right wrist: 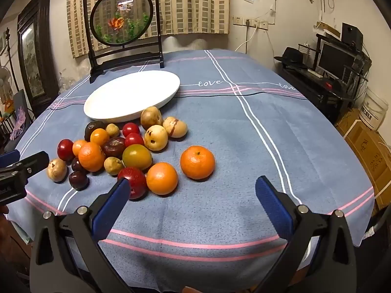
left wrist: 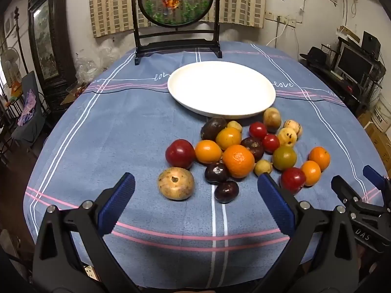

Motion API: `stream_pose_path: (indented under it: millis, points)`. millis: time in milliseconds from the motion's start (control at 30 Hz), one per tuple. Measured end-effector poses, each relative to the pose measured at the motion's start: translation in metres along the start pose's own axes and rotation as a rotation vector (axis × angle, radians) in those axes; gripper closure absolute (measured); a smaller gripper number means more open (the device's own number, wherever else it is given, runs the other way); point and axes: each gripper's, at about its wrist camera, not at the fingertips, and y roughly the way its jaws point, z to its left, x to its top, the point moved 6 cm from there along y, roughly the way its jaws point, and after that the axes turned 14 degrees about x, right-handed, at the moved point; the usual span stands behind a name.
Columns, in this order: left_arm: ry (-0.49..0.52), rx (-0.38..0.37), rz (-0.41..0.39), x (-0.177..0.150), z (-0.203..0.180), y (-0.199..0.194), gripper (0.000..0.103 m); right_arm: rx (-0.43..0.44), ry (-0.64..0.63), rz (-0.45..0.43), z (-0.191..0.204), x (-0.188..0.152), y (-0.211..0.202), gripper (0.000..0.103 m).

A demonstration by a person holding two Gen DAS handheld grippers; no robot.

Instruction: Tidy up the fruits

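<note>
A pile of several fruits lies on the blue cloth in front of a bare white plate [left wrist: 221, 89] [right wrist: 132, 95]: tangerines [left wrist: 238, 161] [right wrist: 197, 162], red apples [left wrist: 180, 153] [right wrist: 133, 182], dark plums [left wrist: 226, 191], tan pears [left wrist: 176, 183] [right wrist: 156, 137] and a greenish tomato [left wrist: 284, 157] [right wrist: 136, 156]. My left gripper [left wrist: 195, 183] hovers open just short of the tan pear and dark plum, nothing between its blue pads. My right gripper [right wrist: 191, 190] stands open before a tangerine and an orange fruit [right wrist: 161, 178], its left fingertip [right wrist: 122, 188] overlapping the red apple in view.
A round goldfish screen in a black stand [left wrist: 174, 14] [right wrist: 123, 24] rises behind the plate. The round table [left wrist: 122, 127] drops off at both sides. A desk with monitor [right wrist: 334, 61] and cardboard boxes [right wrist: 371, 151] stand at the right, a dark cabinet [left wrist: 48, 39] at the left.
</note>
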Motion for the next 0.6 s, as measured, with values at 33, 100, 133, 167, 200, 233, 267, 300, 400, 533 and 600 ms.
stream_pose_path:
  millis: [33,100,133,167,200,233,267,300,400,533,600]
  points:
    - [-0.009,-0.001,-0.001,0.0,0.002,0.0,0.002,-0.003,-0.001,-0.003,-0.001,0.001,-0.001,0.001]
    - [-0.03,0.003,-0.001,0.0,0.007,0.0,0.002,-0.012,-0.001,-0.012,-0.004,0.002,-0.002,0.001]
    - [0.015,0.007,0.009,-0.006,-0.002,0.002,0.002,-0.019,-0.016,-0.009,0.0,0.001,-0.001,0.001]
    - [0.012,0.007,0.013,-0.008,-0.002,0.003,0.002,-0.017,-0.009,-0.009,-0.001,0.001,0.0,0.001]
    - [0.011,0.008,0.018,-0.009,-0.002,0.003,0.002,0.002,-0.013,-0.015,-0.002,-0.001,-0.005,0.001]
    - [0.01,0.009,0.021,-0.011,-0.003,0.003,0.002,0.002,-0.011,-0.006,0.001,0.0,-0.002,0.001]
    - [0.01,0.009,0.022,-0.012,-0.003,0.003,0.002,-0.002,-0.015,0.0,0.002,-0.001,0.0,0.001]
    - [0.007,0.009,0.021,-0.014,-0.004,0.002,0.002,0.003,-0.017,0.007,0.001,-0.002,0.001,0.001]
    - [0.027,-0.004,0.034,-0.009,-0.005,0.005,0.002,0.024,-0.015,0.013,0.004,-0.003,0.004,0.001]
    - [0.027,0.002,0.037,-0.011,-0.006,0.007,0.002,0.04,0.037,0.006,-0.002,-0.002,0.003,0.001]
    - [0.024,0.004,0.038,-0.01,-0.005,0.004,0.002,0.06,0.062,0.005,-0.005,-0.002,0.001,0.001]
